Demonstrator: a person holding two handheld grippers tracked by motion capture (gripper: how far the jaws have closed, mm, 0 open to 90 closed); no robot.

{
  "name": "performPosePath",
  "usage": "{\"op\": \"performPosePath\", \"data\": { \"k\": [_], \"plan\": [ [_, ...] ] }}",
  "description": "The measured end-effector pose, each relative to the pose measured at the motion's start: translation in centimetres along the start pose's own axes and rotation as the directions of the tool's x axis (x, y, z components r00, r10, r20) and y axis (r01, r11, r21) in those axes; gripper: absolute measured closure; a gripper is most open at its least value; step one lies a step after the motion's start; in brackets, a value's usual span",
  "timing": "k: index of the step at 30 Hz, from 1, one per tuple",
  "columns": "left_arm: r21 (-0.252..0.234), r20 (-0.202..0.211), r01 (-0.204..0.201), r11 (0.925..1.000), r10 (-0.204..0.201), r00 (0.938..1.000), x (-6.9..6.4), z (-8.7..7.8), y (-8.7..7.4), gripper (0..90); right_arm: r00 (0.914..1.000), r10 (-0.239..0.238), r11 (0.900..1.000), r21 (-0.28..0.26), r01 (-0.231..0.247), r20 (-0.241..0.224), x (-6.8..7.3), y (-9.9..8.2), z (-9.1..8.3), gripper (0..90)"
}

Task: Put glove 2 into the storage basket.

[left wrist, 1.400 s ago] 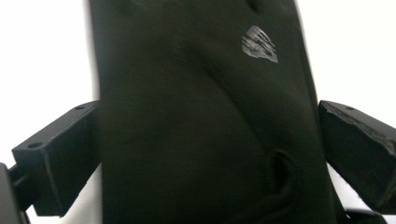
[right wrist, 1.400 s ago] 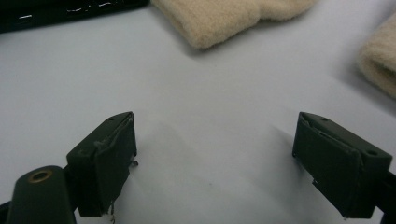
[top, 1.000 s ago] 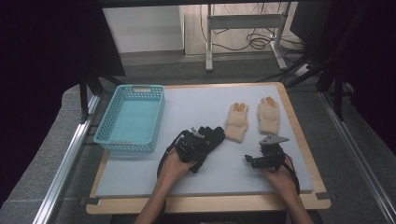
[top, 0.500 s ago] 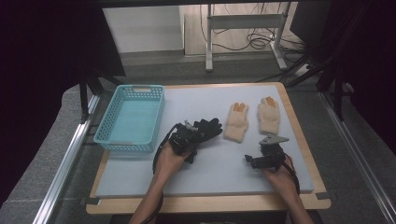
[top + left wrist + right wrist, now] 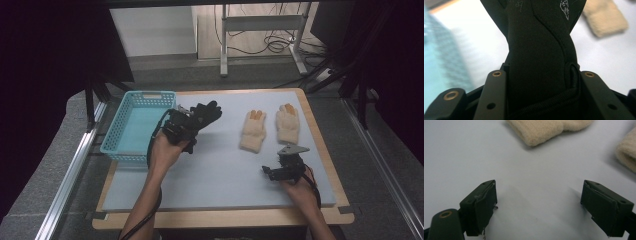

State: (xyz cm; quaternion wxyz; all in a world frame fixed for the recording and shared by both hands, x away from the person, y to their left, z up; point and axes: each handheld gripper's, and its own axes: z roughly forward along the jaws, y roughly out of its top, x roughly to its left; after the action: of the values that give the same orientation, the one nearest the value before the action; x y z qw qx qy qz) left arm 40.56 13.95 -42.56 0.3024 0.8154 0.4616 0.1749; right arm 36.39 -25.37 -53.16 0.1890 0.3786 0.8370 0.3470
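High view: left gripper (image 5: 192, 122) jaws pinch a black glove (image 5: 206, 112), lifted above the counter (image 5: 200, 175) beside the blue basket (image 5: 127, 132). Right gripper (image 5: 539, 205) jaws are spread wide, holding nothing.

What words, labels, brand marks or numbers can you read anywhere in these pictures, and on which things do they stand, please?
No text can be read as words.
Black fabric glove: a small white printed emblem near its top edge and faint pale marks beside it, too small and blurred to read.
Light blue plastic mesh basket: no lettering visible.
Two cream fleece gloves: no label visible.
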Motion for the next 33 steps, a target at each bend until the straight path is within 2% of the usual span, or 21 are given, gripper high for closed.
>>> {"op": "performPosePath", "data": {
  "k": [4,6,9,14,17,23,25,28,33],
  "plan": [
    [0.004,-0.044,0.037,0.9993,-0.036,0.9983,2.5,-1.4,0.0,59.2,1.0,-0.001,1.0,0.0,0.001,0.0,0.0,0.0,0.0,13.3],
    [0.0,-0.058,0.068,0.9977,-0.068,0.996,3.9,-1.9,-0.3,59.0,1.0,-0.001,1.0,0.0,0.001,0.0,0.0,0.0,0.0,13.3],
    [0.004,-0.084,0.113,0.9936,-0.112,0.9901,6.0,-2.4,-0.8,58.6,1.0,-0.002,1.0,-0.001,0.002,0.0,0.0,0.0,0.0,13.3],
    [0.019,-0.119,0.168,0.9856,-0.165,0.9791,9.0,-2.9,-2.1,57.1,1.0,-0.003,1.0,-0.001,0.003,0.002,0.0,0.0,0.0,13.3],
    [0.037,-0.145,0.21,0.9771,-0.202,0.9685,11.0,-3.1,-3.2,56.8,1.0,-0.003,1.0,-0.001,0.003,0.002,0.0,0.0,0.0,13.3],
    [0.088,-0.193,0.29,0.953,-0.269,0.9435,14.0,-2.3,-5.4,56.6,1.0,-0.003,1.0,-0.001,0.003,0.002,0.0,0.0,0.0,13.4],
    [0.109,-0.204,0.305,0.946,-0.279,0.9384,14.8,-1.8,-5.9,56.6,1.0,-0.003,1.0,-0.002,0.003,0.002,0.0,0.0,0.0,13.3],
    [0.135,-0.23,0.338,0.9317,-0.302,0.9252,15.9,-0.9,-6.4,56.5,1.0,-0.003,1.0,-0.002,0.003,0.002,0.0,0.0,0.0,13.4],
    [0.175,-0.267,0.366,0.914,-0.314,0.9111,17.4,1.1,-6.4,56.1,1.0,-0.003,1.0,-0.002,0.003,0.002,0.0,0.0,0.0,13.3]
  ]
}}
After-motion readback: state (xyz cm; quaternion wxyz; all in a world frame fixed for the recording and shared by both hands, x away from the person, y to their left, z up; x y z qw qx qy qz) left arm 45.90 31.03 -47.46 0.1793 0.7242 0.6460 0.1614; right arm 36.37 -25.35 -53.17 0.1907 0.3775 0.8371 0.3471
